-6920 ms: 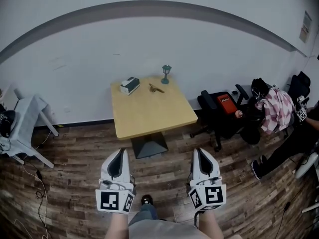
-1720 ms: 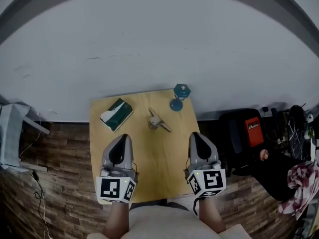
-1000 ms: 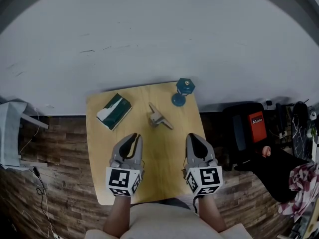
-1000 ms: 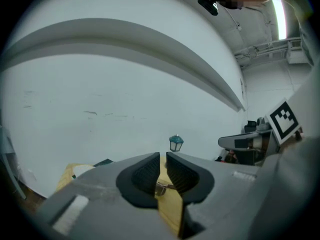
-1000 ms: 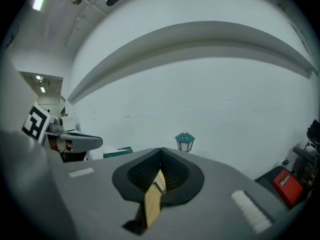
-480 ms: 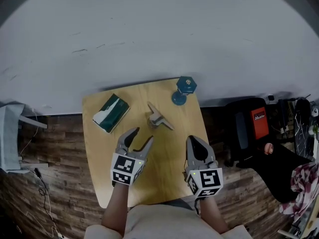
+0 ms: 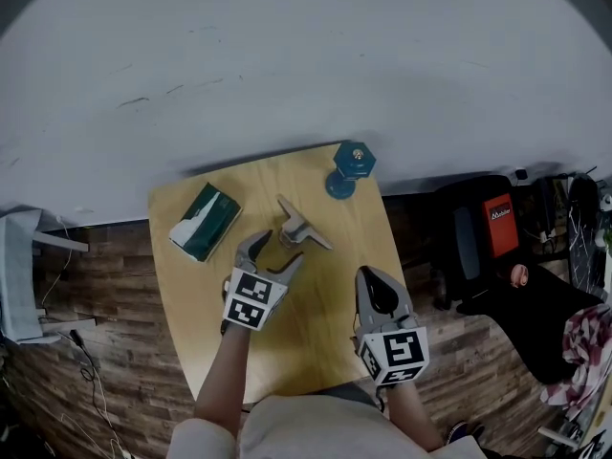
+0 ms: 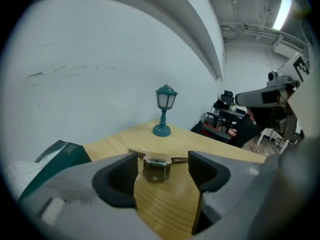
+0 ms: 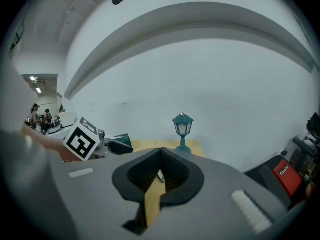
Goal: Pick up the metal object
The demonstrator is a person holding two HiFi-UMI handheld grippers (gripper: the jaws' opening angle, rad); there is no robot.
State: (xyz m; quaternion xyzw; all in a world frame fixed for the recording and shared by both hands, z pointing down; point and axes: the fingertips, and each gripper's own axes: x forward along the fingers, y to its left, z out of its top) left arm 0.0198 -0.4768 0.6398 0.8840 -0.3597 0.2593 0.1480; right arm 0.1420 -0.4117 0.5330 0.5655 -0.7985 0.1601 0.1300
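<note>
Behind everything, a pale wall (image 7: 306, 65) fills the upper half of the head view, and dark wood-plank floor (image 7: 86, 352) shows on both sides below it. Against the wall stands a light wooden table (image 7: 320, 299). Right of the table sits a black office chair (image 7: 469, 247).

Over the table's middle, the left gripper (image 7: 277, 251) reaches forward and to the right. Its jaws are opening and already stand wide apart, with nothing pressed between the pads. The right gripper (image 7: 370, 277) hangs over the table's right front part, well apart from the left one. Its jaws are closed tip to tip on nothing.

A dark green box (image 7: 204, 221) lies near the table's back left corner. A small teal lantern-style lamp (image 7: 349, 168) stands upright near the back right corner.

The metal object (image 7: 298, 231) lies on the tabletop between the box and the lamp. It is just ahead of the left gripper's tips, lined up with the gap between them, and neither pad touches it.
</note>
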